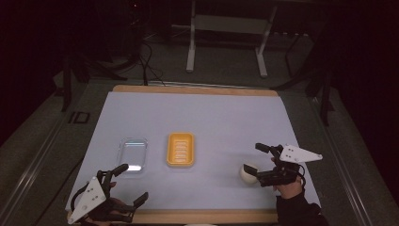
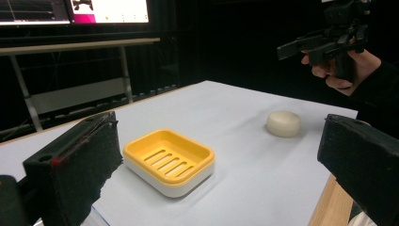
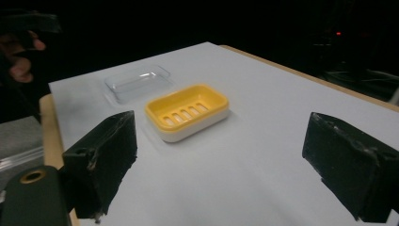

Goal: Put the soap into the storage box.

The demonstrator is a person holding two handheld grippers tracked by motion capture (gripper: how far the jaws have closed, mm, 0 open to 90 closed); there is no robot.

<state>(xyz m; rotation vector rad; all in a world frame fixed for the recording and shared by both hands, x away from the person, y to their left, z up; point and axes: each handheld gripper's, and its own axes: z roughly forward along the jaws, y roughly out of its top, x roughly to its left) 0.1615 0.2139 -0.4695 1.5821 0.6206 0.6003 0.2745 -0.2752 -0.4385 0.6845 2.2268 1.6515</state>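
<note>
Right tool (image 1: 259,162) hovers w/ jaws apart, nothing between them, just beside the round white soap bar (image 1: 248,173) on the tabletop (image 1: 226,117). Left tool (image 1: 129,184), jaws also apart & empty, sits near the clear lid (image 1: 132,153); yellow soap dish (image 1: 180,149) lies between lid and soap.

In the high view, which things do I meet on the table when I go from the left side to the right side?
Left tool → clear lid → yellow soap dish → white soap bar → right tool.
</note>
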